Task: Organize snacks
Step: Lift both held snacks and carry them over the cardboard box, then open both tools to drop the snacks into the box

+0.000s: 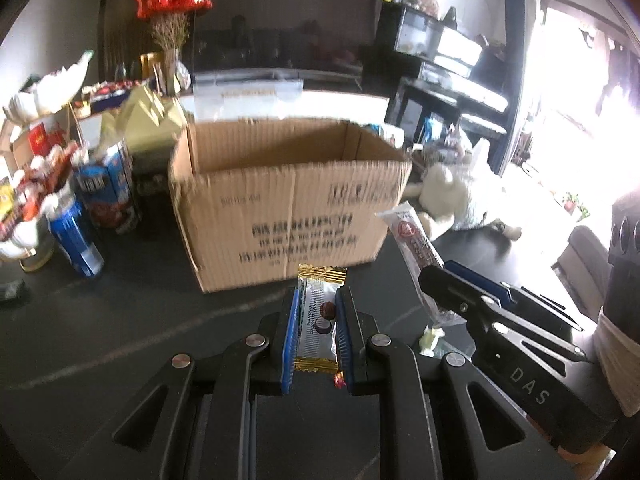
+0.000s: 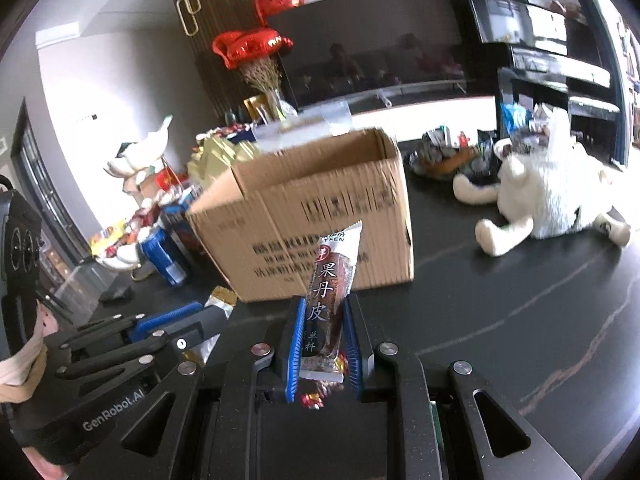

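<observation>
An open cardboard box [image 1: 288,204] stands on the dark table; it also shows in the right wrist view [image 2: 320,220]. My left gripper [image 1: 318,300] is shut on a gold-edged wafer snack packet [image 1: 319,316], held in front of the box's near wall. My right gripper [image 2: 324,312] is shut on a long haw roll snack bar [image 2: 330,288], tilted upright before the box. The right gripper [image 1: 444,276] with its bar [image 1: 414,240] shows at the right of the left wrist view. The left gripper [image 2: 200,316] shows at the left of the right wrist view.
Blue drink cans [image 1: 76,236] and snack boxes [image 1: 112,196] stand left of the box. A white plush toy [image 2: 552,196] lies to the right, by a bowl of snacks [image 2: 444,160]. A small wrapped candy [image 1: 430,338] lies on the table [image 2: 520,320].
</observation>
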Motion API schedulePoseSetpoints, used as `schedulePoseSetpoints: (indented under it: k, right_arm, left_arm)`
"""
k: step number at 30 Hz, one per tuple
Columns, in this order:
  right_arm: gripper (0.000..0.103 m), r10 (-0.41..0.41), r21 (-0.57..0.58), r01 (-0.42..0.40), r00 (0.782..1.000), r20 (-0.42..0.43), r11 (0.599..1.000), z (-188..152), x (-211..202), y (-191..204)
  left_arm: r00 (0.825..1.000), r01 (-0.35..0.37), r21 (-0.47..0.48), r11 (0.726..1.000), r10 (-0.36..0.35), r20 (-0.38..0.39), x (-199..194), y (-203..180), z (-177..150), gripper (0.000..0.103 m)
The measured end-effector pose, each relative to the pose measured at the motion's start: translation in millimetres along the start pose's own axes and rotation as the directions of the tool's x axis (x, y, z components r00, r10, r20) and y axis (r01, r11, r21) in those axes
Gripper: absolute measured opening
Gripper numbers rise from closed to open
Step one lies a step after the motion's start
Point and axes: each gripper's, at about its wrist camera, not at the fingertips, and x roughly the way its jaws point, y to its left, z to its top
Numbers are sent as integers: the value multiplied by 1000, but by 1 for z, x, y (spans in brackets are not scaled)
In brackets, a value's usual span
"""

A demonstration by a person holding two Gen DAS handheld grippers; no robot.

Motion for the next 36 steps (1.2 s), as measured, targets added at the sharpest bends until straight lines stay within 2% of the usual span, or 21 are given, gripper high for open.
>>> schedulePoseSetpoints:
  k: [10,18,26,36]
  right_arm:
    - [20,23,-7,-22,998,56,1000,43,-5,10]
    - [20,34,-30,-32,997,64,999,79,7,15]
    - [20,12,-61,-9,999,53,998,106,34,14]
    - [20,12,-75,-9,999,30,997,124,76,10]
  left_arm:
    - [998,-28,25,999,26,63,-12,5,48,19]
    - [992,-65,40,997,60,107,-13,11,83,19]
    - [994,-77,27,997,74,76,15,25,110,19]
    - [995,-95,30,995,94,43,62,41,126,19]
